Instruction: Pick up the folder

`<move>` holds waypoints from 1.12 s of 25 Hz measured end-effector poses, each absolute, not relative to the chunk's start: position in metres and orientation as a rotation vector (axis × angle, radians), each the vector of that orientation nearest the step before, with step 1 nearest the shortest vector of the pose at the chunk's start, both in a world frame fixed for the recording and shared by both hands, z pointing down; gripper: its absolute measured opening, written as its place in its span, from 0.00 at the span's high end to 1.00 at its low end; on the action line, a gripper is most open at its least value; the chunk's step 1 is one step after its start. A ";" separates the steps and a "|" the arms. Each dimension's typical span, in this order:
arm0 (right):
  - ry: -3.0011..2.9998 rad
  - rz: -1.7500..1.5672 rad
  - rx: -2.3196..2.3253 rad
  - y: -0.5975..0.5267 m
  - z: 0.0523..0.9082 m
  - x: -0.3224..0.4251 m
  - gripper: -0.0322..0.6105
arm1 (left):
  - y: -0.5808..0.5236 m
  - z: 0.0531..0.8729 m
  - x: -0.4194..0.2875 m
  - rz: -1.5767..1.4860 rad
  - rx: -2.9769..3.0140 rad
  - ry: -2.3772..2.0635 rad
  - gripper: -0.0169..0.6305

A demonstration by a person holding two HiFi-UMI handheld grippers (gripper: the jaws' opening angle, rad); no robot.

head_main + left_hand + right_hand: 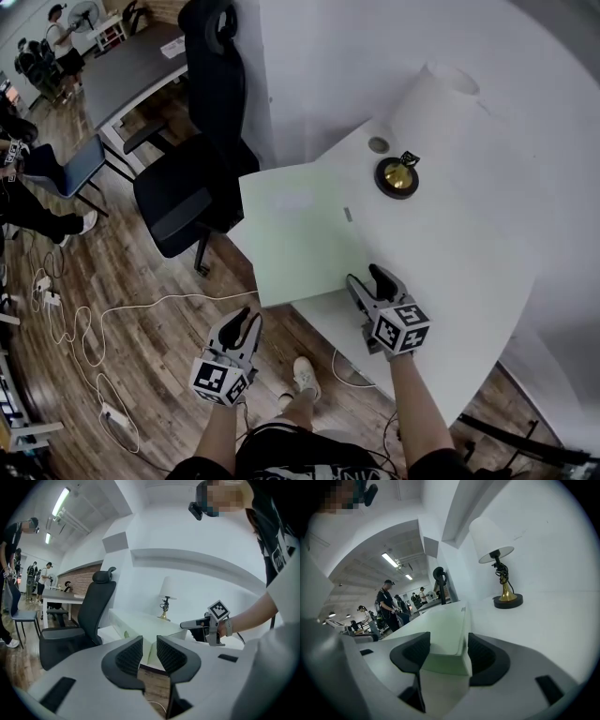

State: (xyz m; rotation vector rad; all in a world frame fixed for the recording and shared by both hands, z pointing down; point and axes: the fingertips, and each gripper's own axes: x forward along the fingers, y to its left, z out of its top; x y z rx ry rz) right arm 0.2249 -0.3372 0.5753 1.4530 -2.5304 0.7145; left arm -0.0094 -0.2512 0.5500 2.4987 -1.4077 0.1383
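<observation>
Left gripper point(246, 323) is held off the table point(450, 253), narrowly parted, empty. Right gripper point(368, 279) is set wide about a corner of the folder point(295, 230).

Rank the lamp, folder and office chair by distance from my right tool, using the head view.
1. Folder: its near corner is at the right tool.
2. Lamp: farther back on the table, to the right.
3. Office chair: beyond the table's left edge.

Chair point(202, 141) left of folder point(300, 234) — lamp point(397, 175) right.
</observation>
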 end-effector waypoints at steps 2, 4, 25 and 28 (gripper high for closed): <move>-2.535 0.697 1.437 -0.332 0.575 0.220 0.54 | -0.248 0.550 -0.011 0.135 2.497 -1.412 0.83; -2.536 0.685 1.422 -0.328 0.576 0.215 0.54 | -0.245 0.550 -0.013 0.129 2.493 -1.415 0.83; -2.504 0.684 1.413 -0.281 0.577 0.183 0.54 | -0.212 0.536 -0.027 0.092 2.518 -1.426 0.83; -2.492 0.639 1.437 -0.279 0.572 0.186 0.54 | -0.210 0.533 -0.029 0.090 2.528 -1.422 0.83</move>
